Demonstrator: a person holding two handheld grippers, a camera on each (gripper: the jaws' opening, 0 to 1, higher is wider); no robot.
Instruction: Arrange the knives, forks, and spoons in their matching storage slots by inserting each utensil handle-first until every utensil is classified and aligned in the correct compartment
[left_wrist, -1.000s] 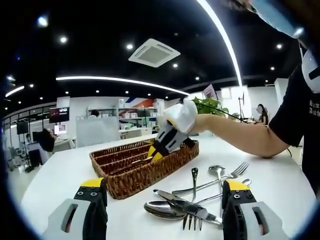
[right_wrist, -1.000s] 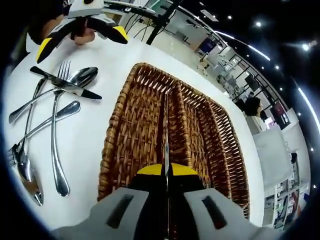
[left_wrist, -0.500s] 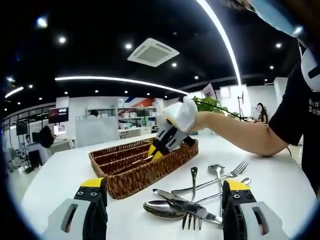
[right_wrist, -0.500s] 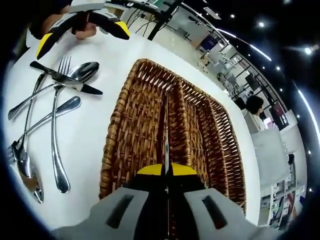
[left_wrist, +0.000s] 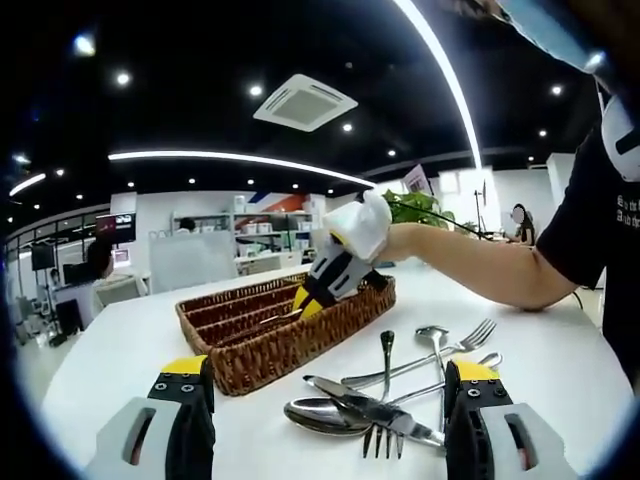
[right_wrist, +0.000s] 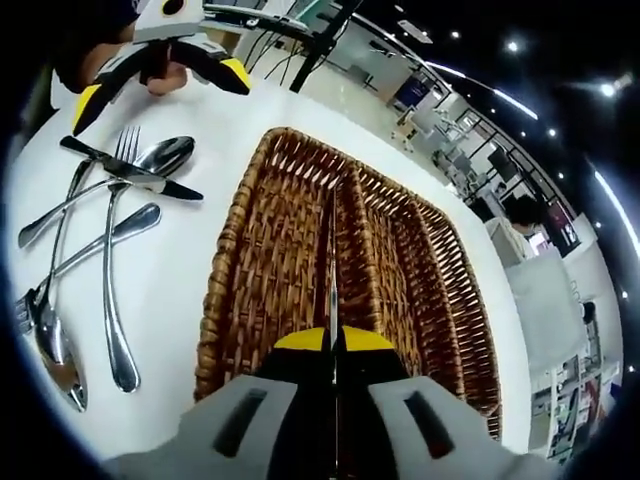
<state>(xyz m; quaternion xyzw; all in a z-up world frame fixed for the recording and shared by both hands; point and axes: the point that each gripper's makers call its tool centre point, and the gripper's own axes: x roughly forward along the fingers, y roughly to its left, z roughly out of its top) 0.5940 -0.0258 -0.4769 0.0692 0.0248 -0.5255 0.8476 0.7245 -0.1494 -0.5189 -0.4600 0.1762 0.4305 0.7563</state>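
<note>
A brown wicker basket (right_wrist: 380, 270) with several long compartments stands on the white table (right_wrist: 190, 250). My right gripper (right_wrist: 335, 345) is shut on a thin metal utensil (right_wrist: 332, 270), seen edge-on and pointing along the basket above the divider between its two leftmost compartments. Which kind of utensil it is I cannot tell. From the left gripper view, the right gripper (left_wrist: 318, 288) hovers over the basket (left_wrist: 270, 335), tilted down, with the utensil (left_wrist: 278, 317) sticking out into it. My left gripper (left_wrist: 328, 405) stands open just above the table, in front of a pile of cutlery (left_wrist: 385, 395).
Loose on the table left of the basket lie a knife (right_wrist: 130, 170), a fork (right_wrist: 75, 195) and spoons (right_wrist: 110, 300), crossing one another. A person's bare arm (left_wrist: 470, 270) reaches over the table. Office desks and shelves stand far behind.
The right gripper with its utensil has edged very slightly along the basket. The left gripper and the cutlery pile have stayed put.
</note>
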